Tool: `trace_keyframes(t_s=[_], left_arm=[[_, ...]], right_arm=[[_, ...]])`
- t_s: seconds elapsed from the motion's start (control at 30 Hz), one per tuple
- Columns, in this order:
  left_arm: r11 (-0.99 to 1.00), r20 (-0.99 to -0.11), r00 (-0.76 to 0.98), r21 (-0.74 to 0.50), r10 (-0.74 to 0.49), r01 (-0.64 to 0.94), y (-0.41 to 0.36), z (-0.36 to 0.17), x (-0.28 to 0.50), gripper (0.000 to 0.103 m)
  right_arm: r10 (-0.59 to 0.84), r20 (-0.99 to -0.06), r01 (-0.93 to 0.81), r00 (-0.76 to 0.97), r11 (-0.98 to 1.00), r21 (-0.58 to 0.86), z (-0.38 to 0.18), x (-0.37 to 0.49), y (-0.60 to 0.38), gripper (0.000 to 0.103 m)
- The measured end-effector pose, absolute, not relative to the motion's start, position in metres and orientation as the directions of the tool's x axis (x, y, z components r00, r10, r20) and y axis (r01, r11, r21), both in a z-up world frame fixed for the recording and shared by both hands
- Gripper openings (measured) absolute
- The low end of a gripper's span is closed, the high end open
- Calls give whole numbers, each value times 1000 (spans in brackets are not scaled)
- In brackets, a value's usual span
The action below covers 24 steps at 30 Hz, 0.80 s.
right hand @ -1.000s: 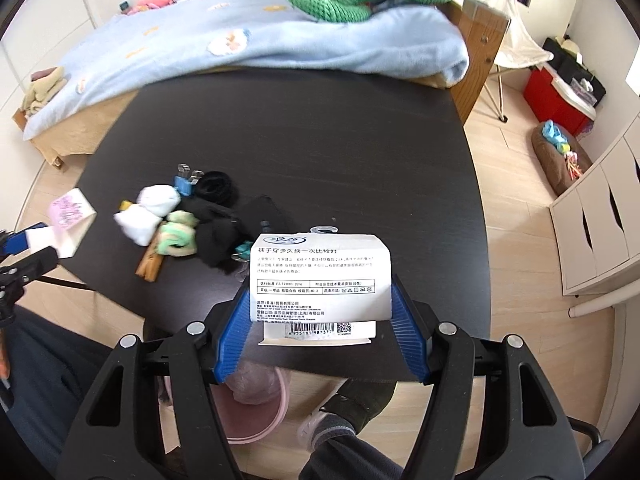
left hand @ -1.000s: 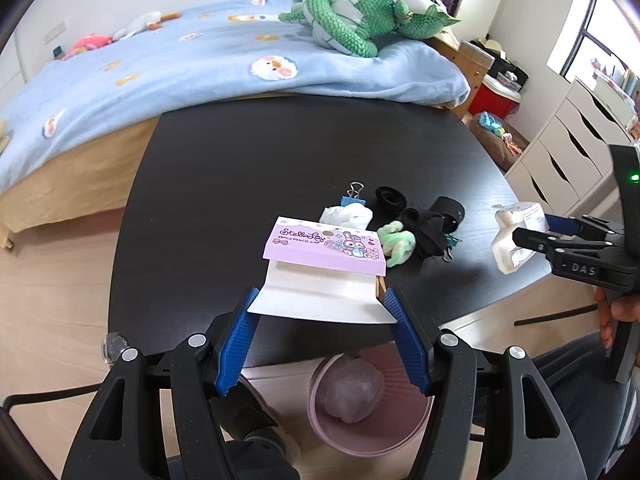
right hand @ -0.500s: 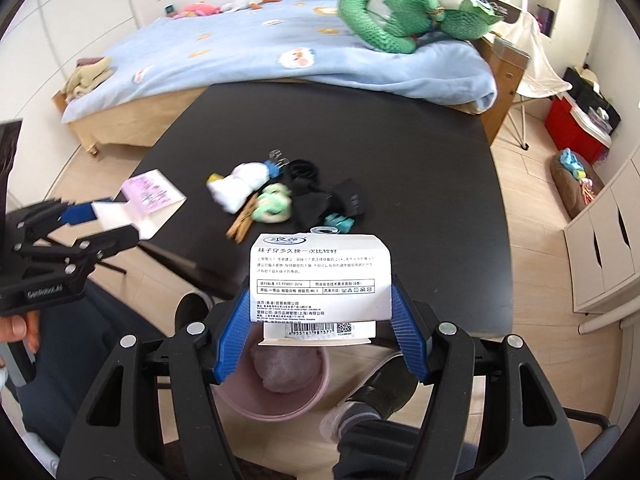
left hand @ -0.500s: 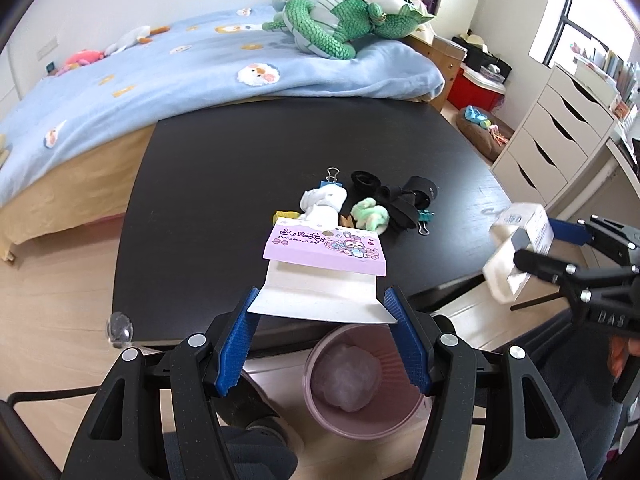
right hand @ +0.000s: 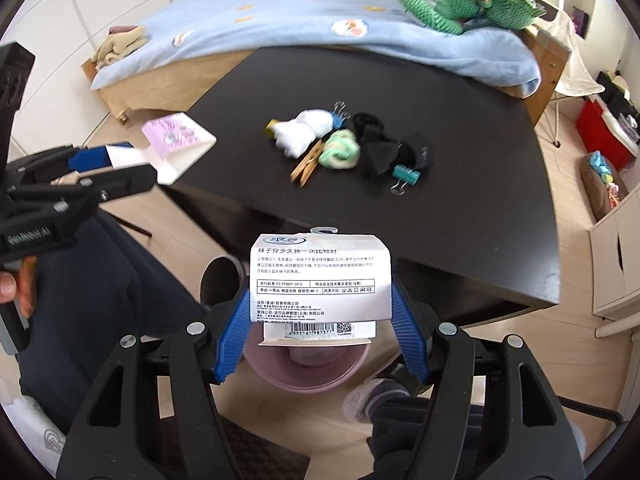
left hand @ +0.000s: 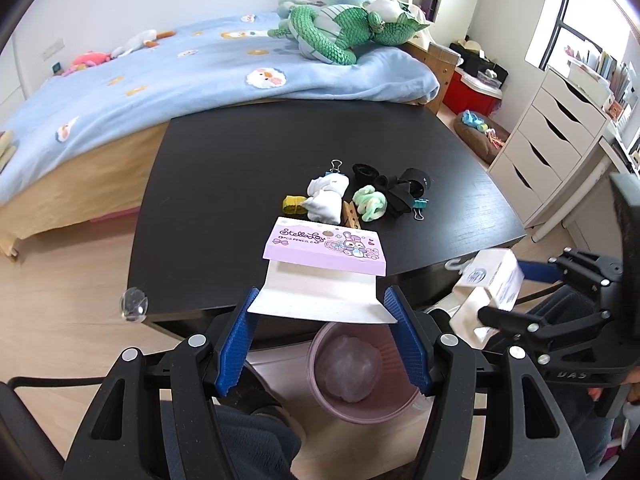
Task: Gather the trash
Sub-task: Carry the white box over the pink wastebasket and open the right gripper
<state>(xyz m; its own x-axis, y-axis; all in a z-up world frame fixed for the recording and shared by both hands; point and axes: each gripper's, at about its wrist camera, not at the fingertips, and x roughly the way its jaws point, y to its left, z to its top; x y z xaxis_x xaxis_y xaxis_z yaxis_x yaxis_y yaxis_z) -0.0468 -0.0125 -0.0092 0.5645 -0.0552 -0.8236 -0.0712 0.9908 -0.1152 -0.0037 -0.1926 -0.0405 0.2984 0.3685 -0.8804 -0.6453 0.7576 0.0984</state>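
**Cardboard packaging poised over the bin**

Left claw (left hand: 322, 312) clamps a purple-headed pencil-cap card (left hand: 325, 264); right claw (right hand: 320, 312) clamps a white printed sock label (right hand: 320, 276). Below both sits the round pink plastic wastebasket (left hand: 320, 396), likely so released trash falls in.

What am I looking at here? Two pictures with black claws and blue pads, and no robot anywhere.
There is no robot: a person holds a clamp-like gripper in each hand, with a fisheye camera on each looking along its fingers. The left view shows the left gripper shut on a purple pencil-cap card. The right view shows the right gripper shut on a white sock label. Both hang near a pink bin on the floor beside the black table. On the table lie rolled socks, a clothespin and binder clips.
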Motion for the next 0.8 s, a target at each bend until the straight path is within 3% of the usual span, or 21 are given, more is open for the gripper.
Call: trace_keyframes(t_s=[0.3, 0.43, 0.8], left_arm=[[989, -826, 561, -126, -59, -82, -7, -11, -50, 62], [989, -824, 563, -125, -61, -77, -9, -10, -50, 63], [990, -831, 549, -134, -90, -40, -19, -15, -48, 63]], right_arm=[[381, -886, -674, 264, 730, 113, -47, -9, -184, 65], [381, -886, -670, 266, 734, 114, -48, -5, -186, 88], [368, -884, -617, 287, 777, 123, -47, 3, -202, 96]])
